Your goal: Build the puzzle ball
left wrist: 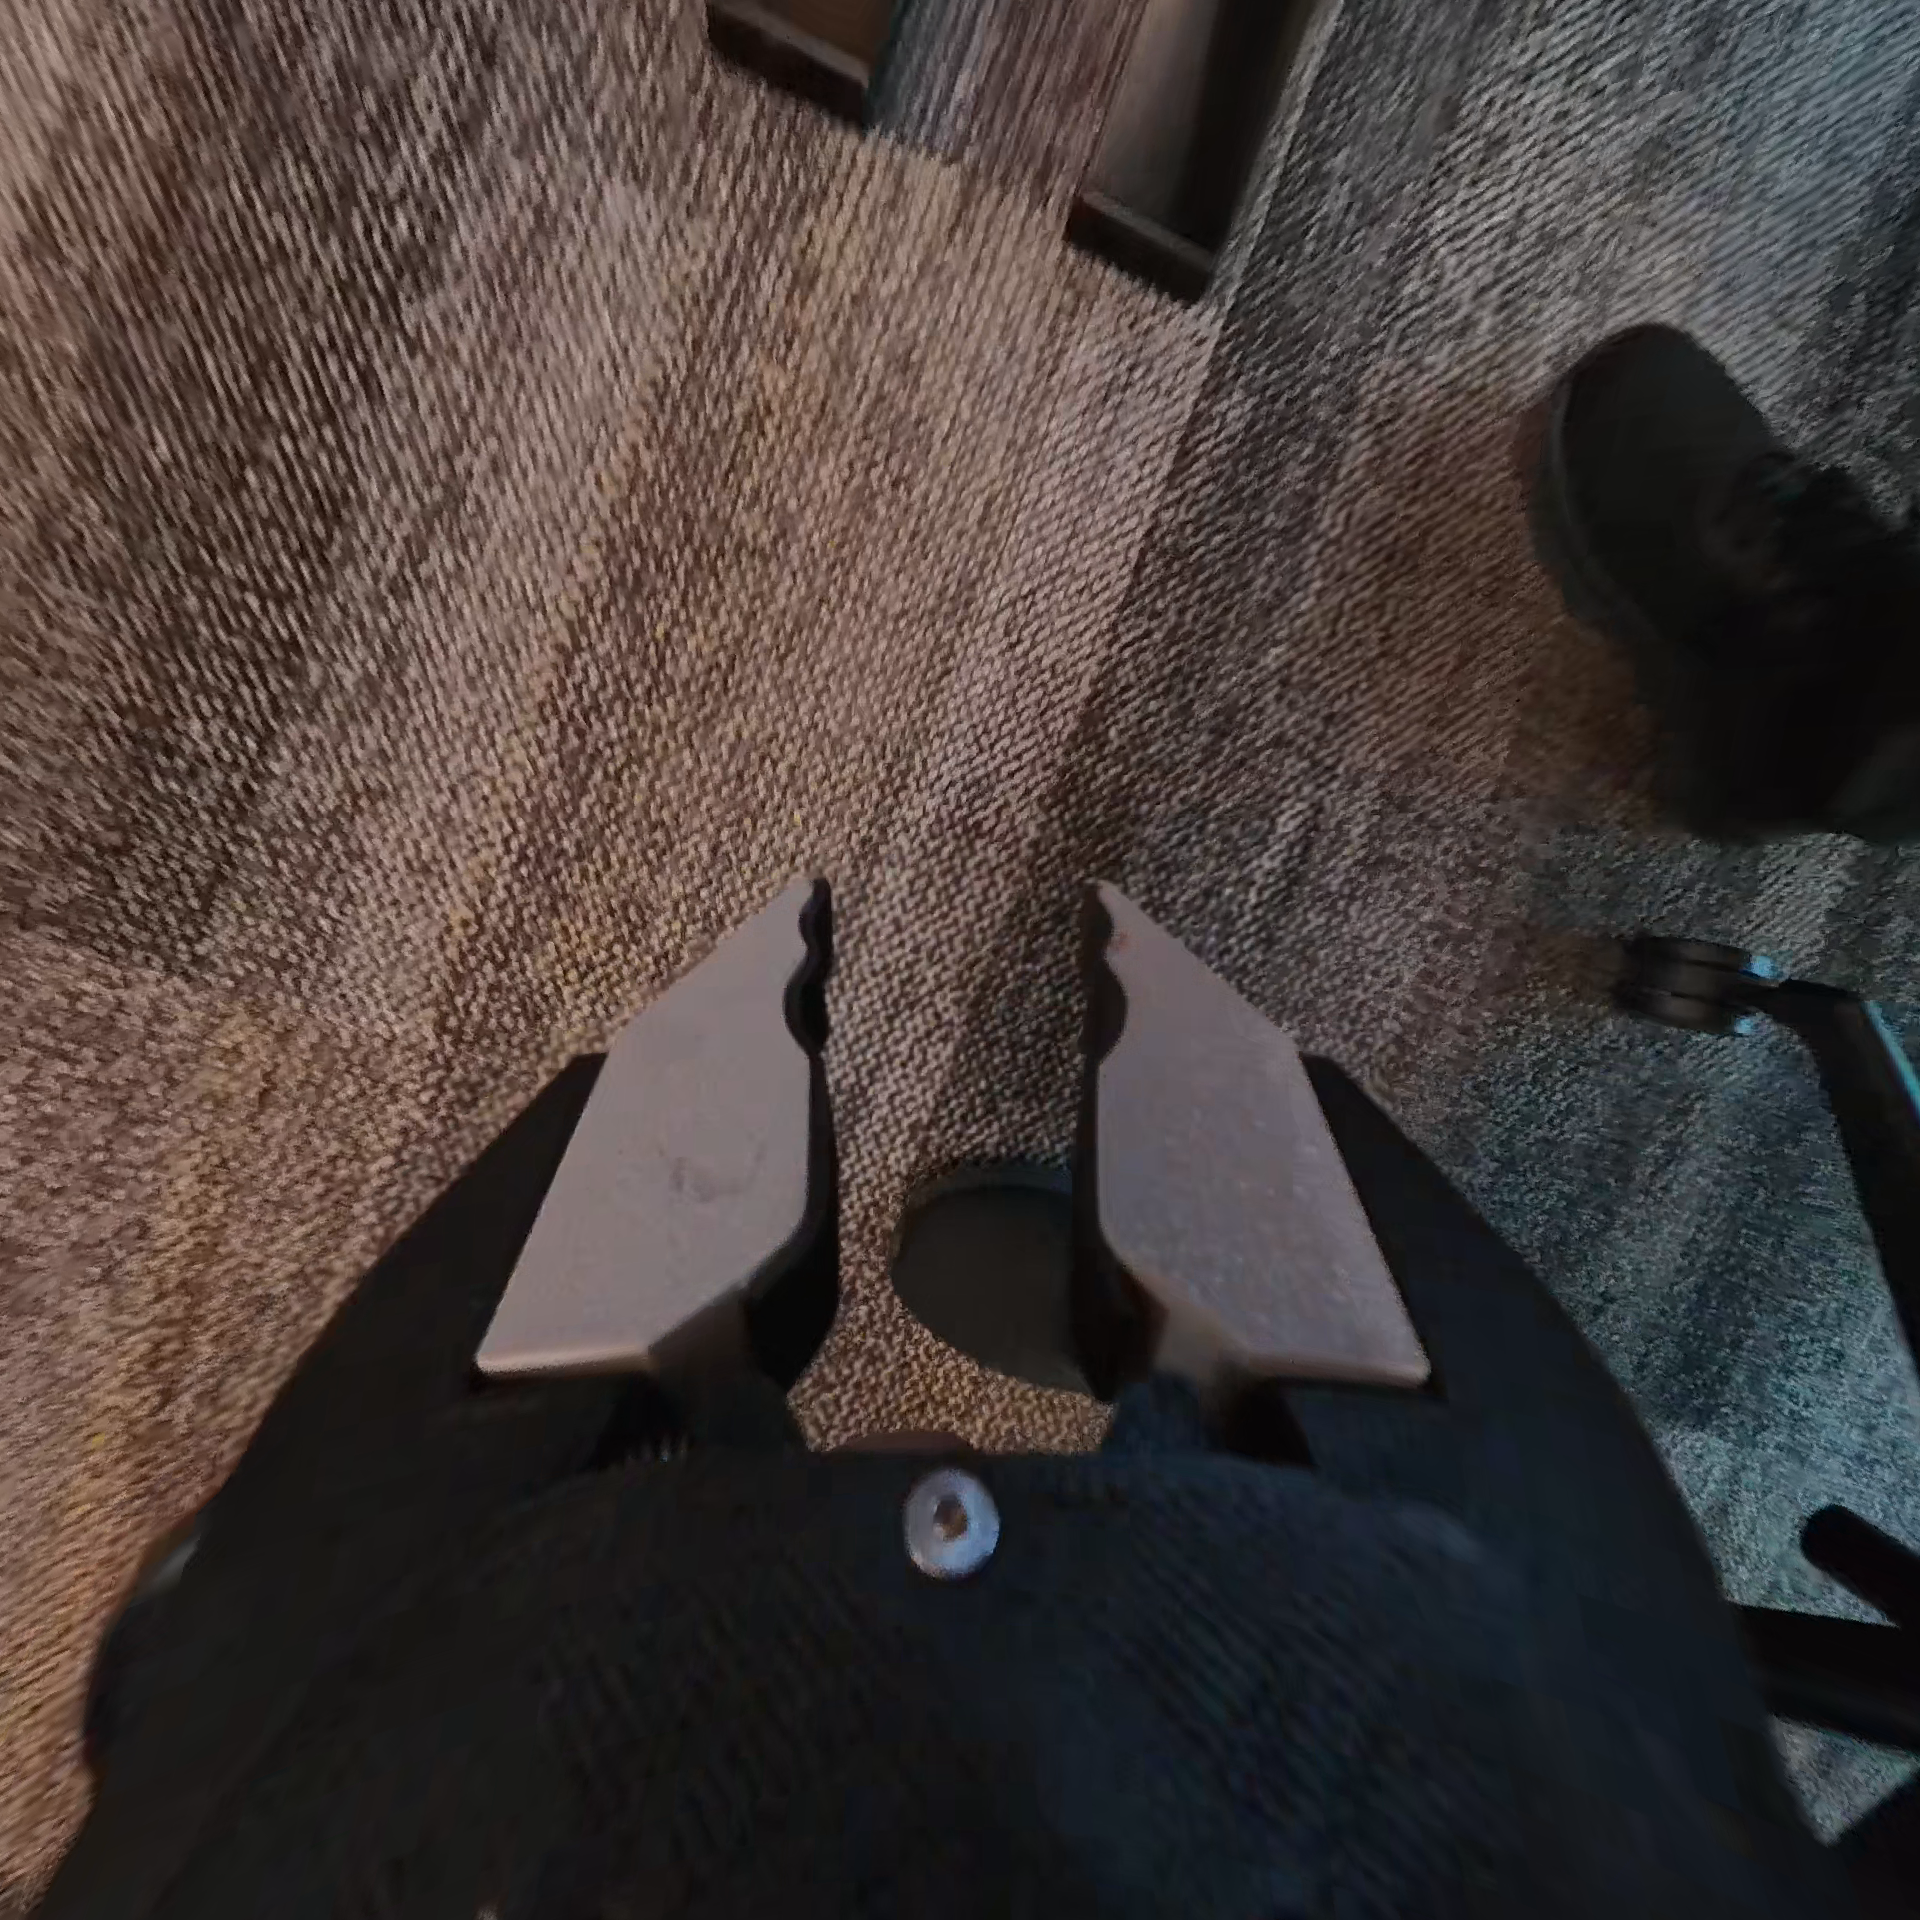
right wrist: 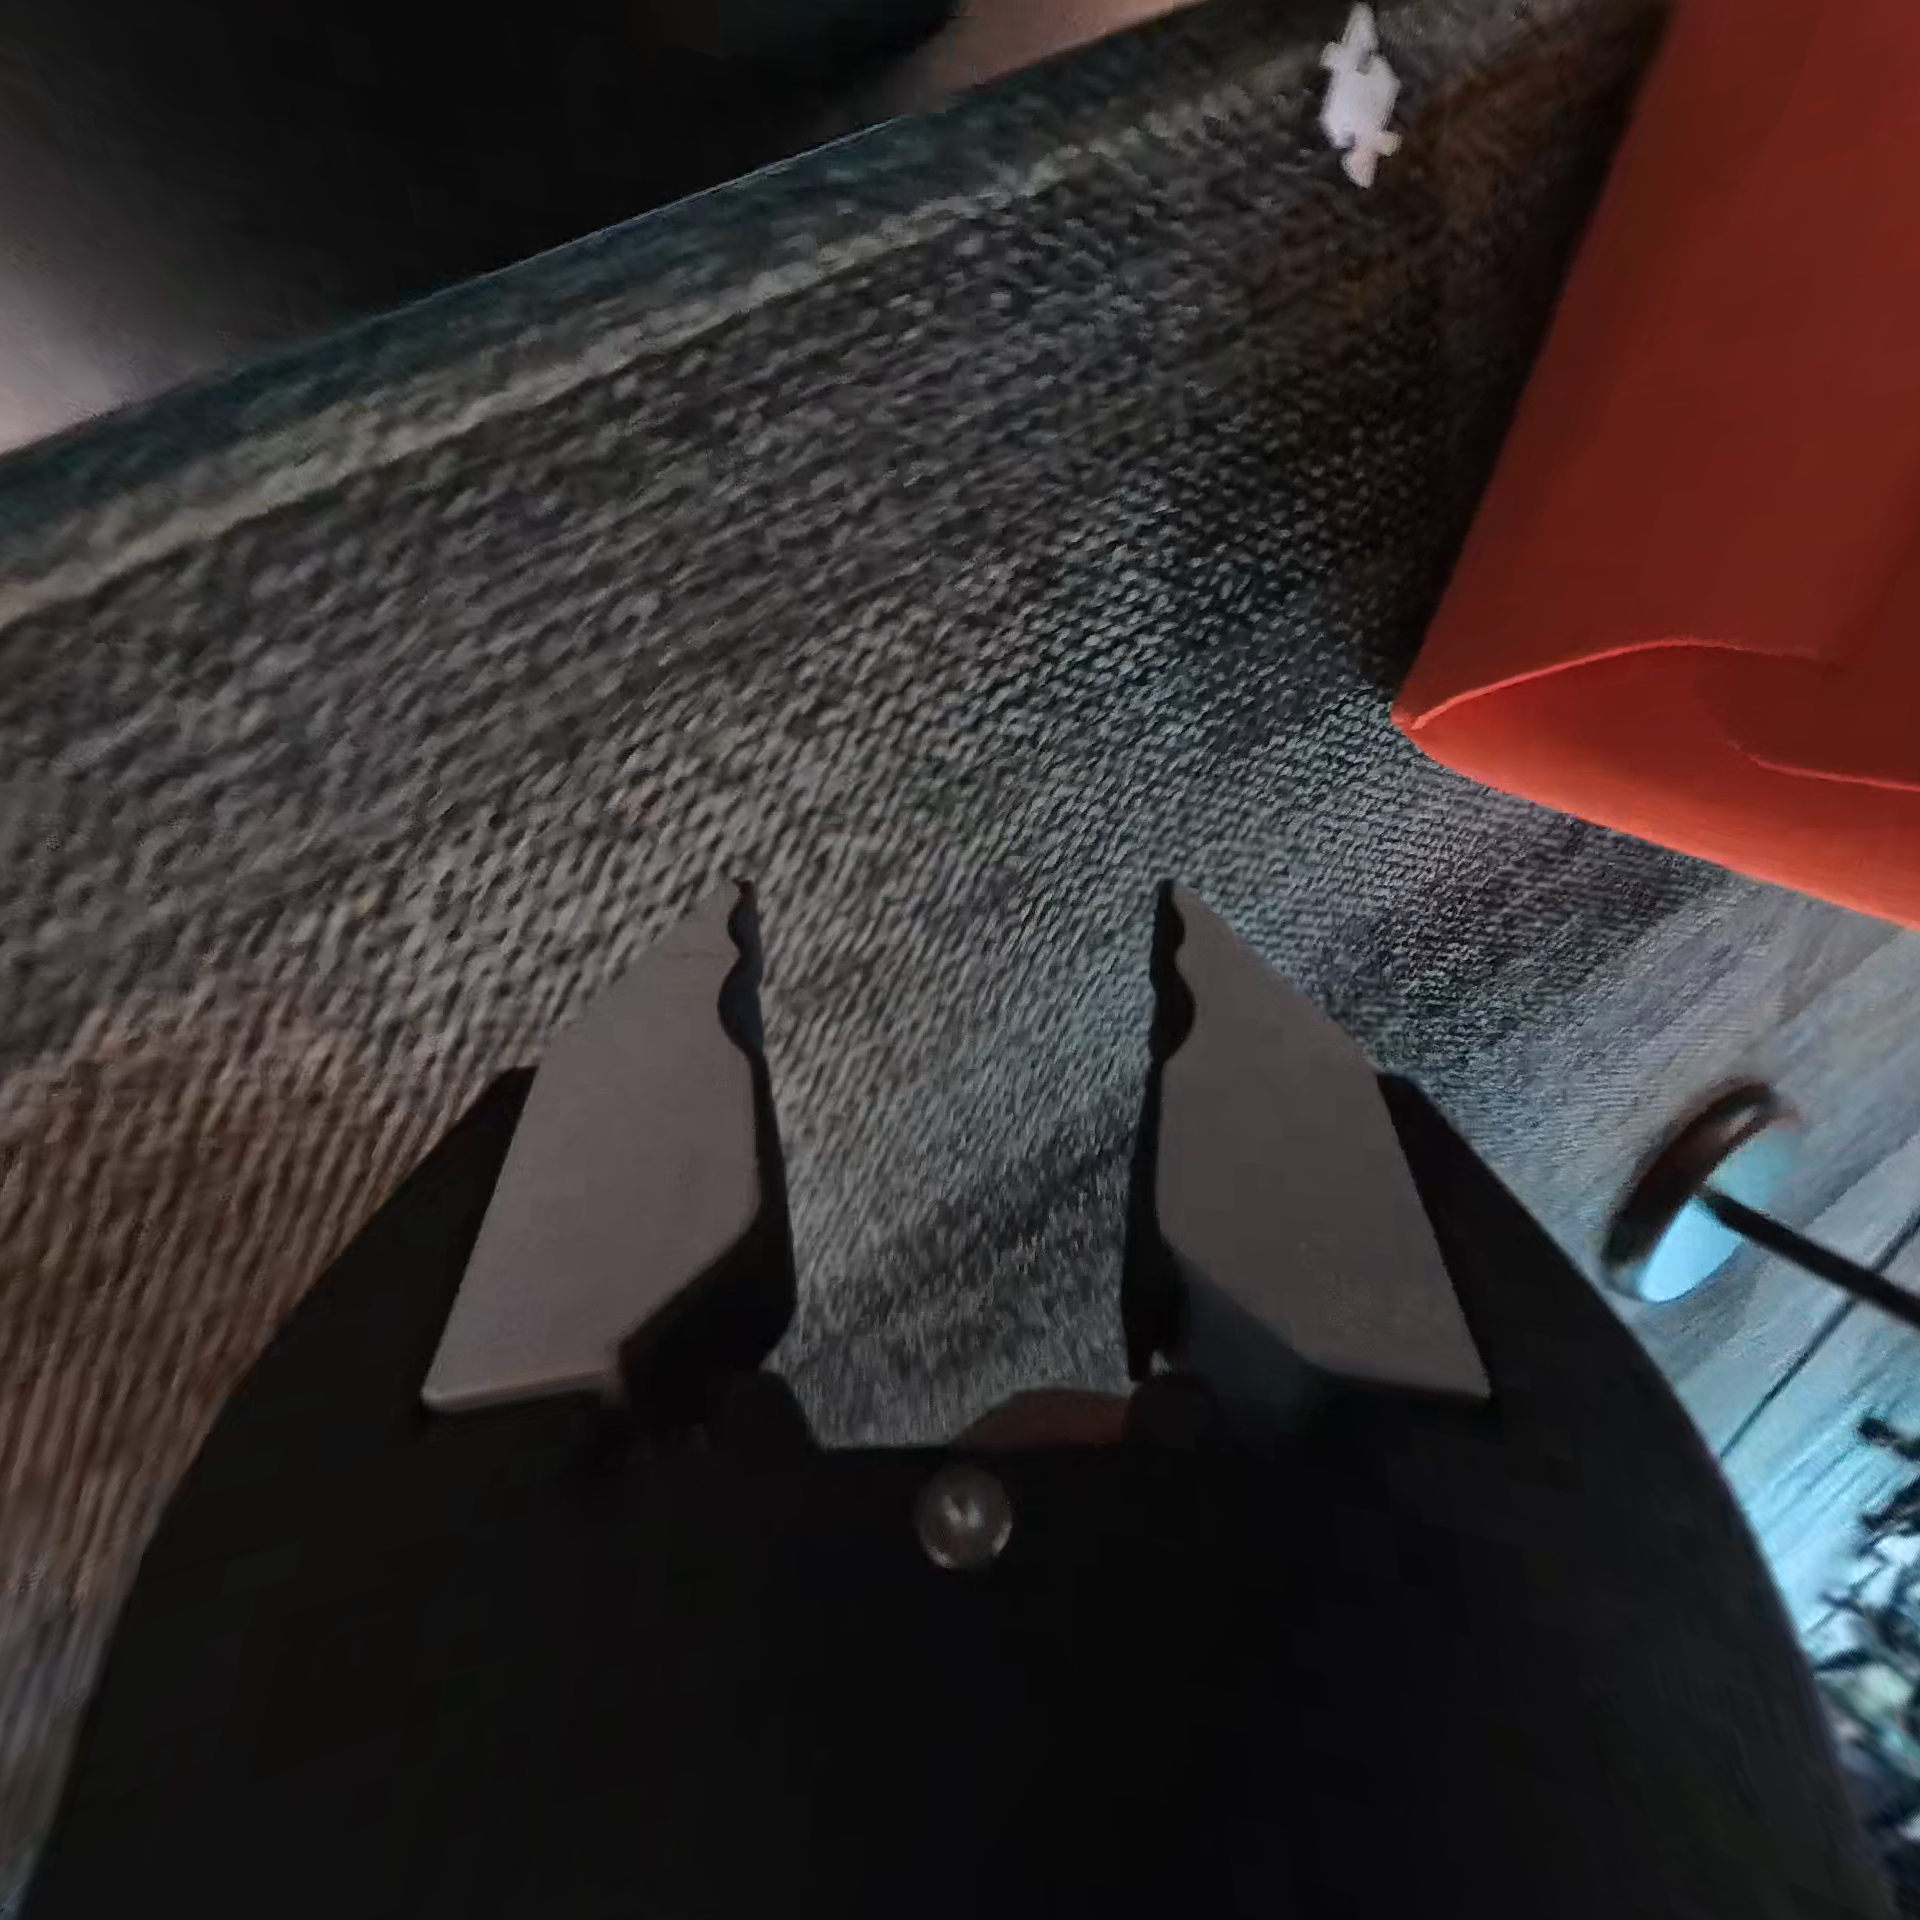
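Note:
A small white jagged puzzle piece (right wrist: 1359,104) lies on the grey carpet far ahead of my right gripper, up and to the right. My right gripper (right wrist: 954,899) is open and empty, pointing down at the carpet. My left gripper (left wrist: 956,899) is open and empty over the brown-grey carpet (left wrist: 623,520). No puzzle ball or other pieces show in the left wrist view.
An orange object (right wrist: 1704,468) stands at the right of the right wrist view. A chair caster (right wrist: 1683,1195) sits on a pale floor below it. In the left wrist view a black chair wheel (left wrist: 1704,582) and chair base leg (left wrist: 1860,1091) are at the right, and dark furniture legs (left wrist: 1143,239) at the top.

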